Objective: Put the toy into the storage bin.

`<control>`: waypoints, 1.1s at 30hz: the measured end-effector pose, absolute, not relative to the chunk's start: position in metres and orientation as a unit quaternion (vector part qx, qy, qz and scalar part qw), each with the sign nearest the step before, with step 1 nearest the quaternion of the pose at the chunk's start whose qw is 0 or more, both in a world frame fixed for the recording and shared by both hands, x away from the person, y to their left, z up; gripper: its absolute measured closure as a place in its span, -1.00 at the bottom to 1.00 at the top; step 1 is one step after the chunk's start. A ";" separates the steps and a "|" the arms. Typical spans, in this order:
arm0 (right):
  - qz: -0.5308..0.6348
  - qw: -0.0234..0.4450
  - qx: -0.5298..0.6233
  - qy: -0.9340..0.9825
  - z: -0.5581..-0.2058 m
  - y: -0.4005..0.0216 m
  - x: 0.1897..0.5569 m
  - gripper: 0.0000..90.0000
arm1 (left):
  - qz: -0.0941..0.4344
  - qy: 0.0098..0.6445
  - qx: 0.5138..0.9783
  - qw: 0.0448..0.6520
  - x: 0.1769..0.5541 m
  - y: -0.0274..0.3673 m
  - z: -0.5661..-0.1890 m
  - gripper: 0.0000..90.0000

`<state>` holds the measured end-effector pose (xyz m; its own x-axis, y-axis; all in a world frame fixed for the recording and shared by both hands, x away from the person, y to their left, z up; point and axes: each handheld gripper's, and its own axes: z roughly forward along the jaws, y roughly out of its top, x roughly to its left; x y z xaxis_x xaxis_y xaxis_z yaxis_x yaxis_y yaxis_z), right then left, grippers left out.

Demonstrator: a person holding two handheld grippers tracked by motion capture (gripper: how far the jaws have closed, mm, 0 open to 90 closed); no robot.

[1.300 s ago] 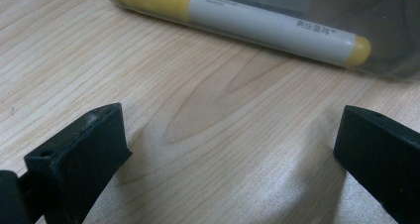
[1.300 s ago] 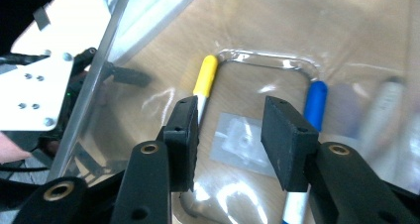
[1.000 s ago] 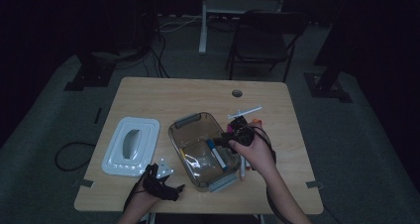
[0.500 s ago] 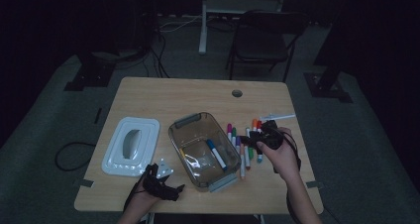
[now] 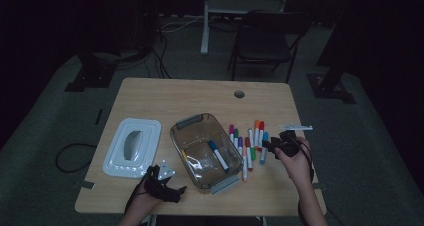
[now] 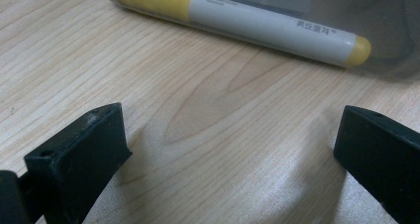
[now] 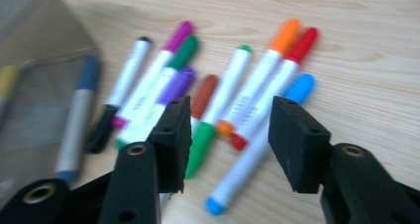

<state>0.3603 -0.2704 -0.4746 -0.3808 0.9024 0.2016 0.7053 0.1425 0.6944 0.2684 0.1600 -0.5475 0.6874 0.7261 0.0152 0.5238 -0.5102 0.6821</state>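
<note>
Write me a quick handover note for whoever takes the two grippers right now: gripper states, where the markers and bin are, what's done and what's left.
Left gripper: open, empty, resting on the table near the front edge by the clear bin.
Right gripper: jaws partly open and just closing, nothing between them, poised over the loose markers right of the bin.
Done: a blue marker and a yellow marker lie in the bin.
Left: roughly nine markers lie on the table; the light-blue marker and red marker are nearest the right gripper. The white lid lies off, left of the bin.
</note>
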 end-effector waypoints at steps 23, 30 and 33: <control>0.298 0.122 0.636 0.701 -0.524 -0.274 0.396 0.53 | 0.151 0.365 0.856 0.334 0.268 0.160 -0.547 -0.99; 0.284 0.130 0.653 0.690 -0.523 -0.284 0.394 0.69 | 0.151 0.365 0.856 0.334 0.268 0.160 -0.547 -0.99; 0.280 0.135 0.657 0.687 -0.523 -0.286 0.393 0.70 | 0.152 0.365 0.856 0.334 0.268 0.160 -0.547 -0.99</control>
